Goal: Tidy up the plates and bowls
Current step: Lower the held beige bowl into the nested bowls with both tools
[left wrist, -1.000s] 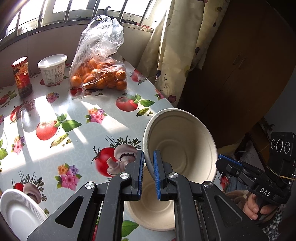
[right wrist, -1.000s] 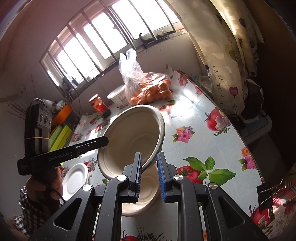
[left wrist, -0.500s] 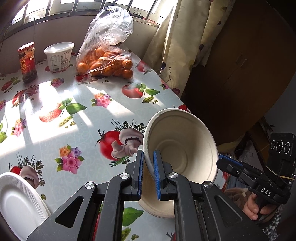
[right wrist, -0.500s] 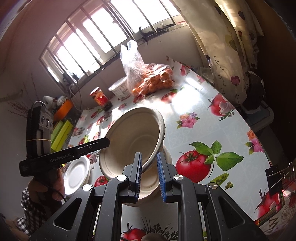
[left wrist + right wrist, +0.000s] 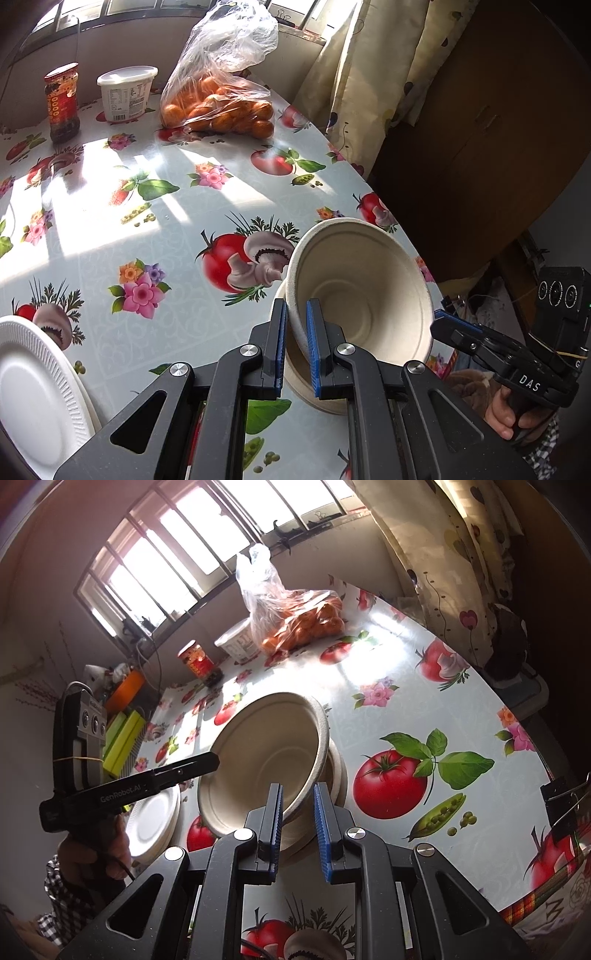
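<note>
My left gripper (image 5: 295, 347) is shut on the rim of a beige paper bowl (image 5: 362, 291), tilted and resting partly inside a second beige bowl (image 5: 321, 398) on the table. In the right wrist view the same tilted bowl (image 5: 266, 764) sits over the lower bowl (image 5: 338, 771). My right gripper (image 5: 297, 834) has its jaws parted around the upper bowl's near rim, not pinching it. The left gripper also shows in the right wrist view (image 5: 214, 758), and the right gripper in the left wrist view (image 5: 439, 323). A stack of white plates (image 5: 33, 391) lies at the left (image 5: 155, 823).
The flowered tablecloth (image 5: 166, 221) covers the table. At the far side stand a bag of oranges (image 5: 218, 99), a white tub (image 5: 125, 92) and a red jar (image 5: 62, 103). The table edge (image 5: 369, 184) runs along the right, by a curtain (image 5: 362, 74).
Both grippers lowered the tilted bowl toward the lower bowl and drew back along the table. The right gripper's jaws have opened wider, off the rim. The left stays clamped.
</note>
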{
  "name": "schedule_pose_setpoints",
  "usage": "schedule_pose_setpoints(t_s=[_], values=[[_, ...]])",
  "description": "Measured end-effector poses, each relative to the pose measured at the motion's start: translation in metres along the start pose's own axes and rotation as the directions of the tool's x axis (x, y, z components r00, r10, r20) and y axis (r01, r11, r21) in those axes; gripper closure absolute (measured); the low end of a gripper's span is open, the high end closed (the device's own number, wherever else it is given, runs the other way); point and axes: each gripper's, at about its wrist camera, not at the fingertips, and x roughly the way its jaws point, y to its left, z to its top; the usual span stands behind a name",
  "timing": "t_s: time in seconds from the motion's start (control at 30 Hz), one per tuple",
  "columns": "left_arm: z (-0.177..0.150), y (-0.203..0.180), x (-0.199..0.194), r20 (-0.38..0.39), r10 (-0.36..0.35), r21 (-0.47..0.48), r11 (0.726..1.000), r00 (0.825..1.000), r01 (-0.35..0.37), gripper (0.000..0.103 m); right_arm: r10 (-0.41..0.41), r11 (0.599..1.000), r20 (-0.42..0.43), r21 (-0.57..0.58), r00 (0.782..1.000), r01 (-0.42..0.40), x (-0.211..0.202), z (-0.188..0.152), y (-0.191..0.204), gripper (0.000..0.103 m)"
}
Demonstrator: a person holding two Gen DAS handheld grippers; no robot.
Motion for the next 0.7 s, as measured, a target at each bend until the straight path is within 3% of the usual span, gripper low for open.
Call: schedule_pose_setpoints(t_s=[0.7], values=[[-0.011,0.004,0.007,-0.032,0.006,-0.023,1.0,0.999,-0.007,0.092,-0.011,1.0,-0.024,0.009,1.0,0.012,0.004,-0.01,-0.001,0.085]])
